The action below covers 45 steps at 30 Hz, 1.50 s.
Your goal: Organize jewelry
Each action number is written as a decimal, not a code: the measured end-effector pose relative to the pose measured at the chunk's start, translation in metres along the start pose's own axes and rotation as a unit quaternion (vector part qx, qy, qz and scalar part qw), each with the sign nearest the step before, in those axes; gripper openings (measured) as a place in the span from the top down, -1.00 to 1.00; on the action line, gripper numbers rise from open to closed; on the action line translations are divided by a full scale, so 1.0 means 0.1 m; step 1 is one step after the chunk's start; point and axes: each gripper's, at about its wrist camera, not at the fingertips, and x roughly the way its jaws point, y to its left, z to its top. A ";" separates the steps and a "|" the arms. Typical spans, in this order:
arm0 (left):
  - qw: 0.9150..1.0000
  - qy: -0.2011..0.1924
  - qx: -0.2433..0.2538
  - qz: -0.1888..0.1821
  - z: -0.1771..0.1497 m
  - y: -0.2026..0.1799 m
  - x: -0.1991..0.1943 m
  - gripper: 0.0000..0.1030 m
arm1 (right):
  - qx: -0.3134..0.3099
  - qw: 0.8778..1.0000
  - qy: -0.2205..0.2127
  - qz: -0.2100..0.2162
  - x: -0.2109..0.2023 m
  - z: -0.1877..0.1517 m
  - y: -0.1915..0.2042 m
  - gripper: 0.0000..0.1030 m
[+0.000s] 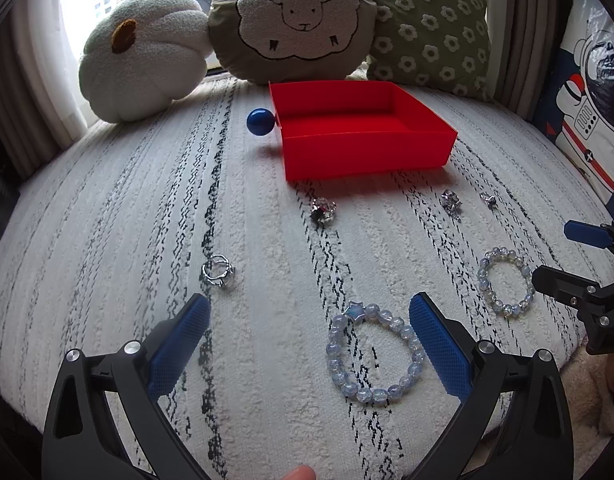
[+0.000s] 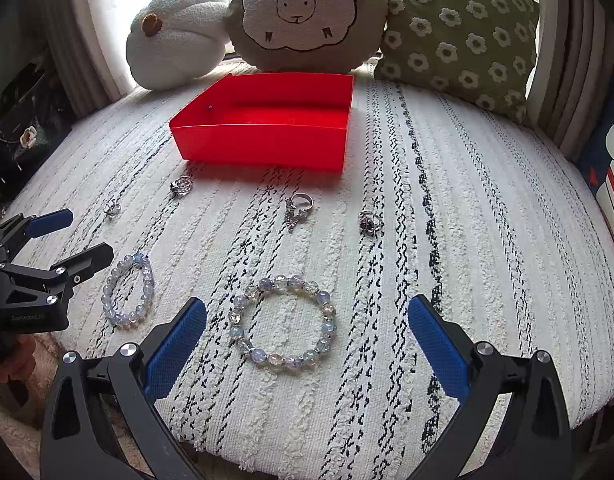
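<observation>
A red open box (image 1: pixel 363 148) (image 2: pixel 263 136) sits empty on a white textured cushion. Two pale blue bead bracelets lie near the front: one with a star charm (image 1: pixel 373 354) (image 2: pixel 127 290) just inside my left gripper's right finger, the other (image 2: pixel 283 322) (image 1: pixel 505 282) between my right gripper's fingers. Several silver rings lie between them and the box (image 1: pixel 218 271) (image 1: pixel 323 210) (image 2: pixel 301 204) (image 2: pixel 370 222). My left gripper (image 1: pixel 309 344) is open and empty. My right gripper (image 2: pixel 307 344) is open and empty.
A blue ball (image 1: pixel 260 121) rests against the box's left wall. A white pumpkin pillow (image 1: pixel 143 56), a sheep pillow (image 1: pixel 295 20) and a green flowered pillow (image 1: pixel 427 32) line the back. An astronaut-print cushion (image 1: pixel 591 112) stands at the right.
</observation>
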 end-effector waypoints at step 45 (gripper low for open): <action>0.998 0.008 0.009 0.060 0.24 0.15 0.08 -0.86 | 0.030 1.000 0.005 -0.010 0.03 0.31 -0.26 -0.91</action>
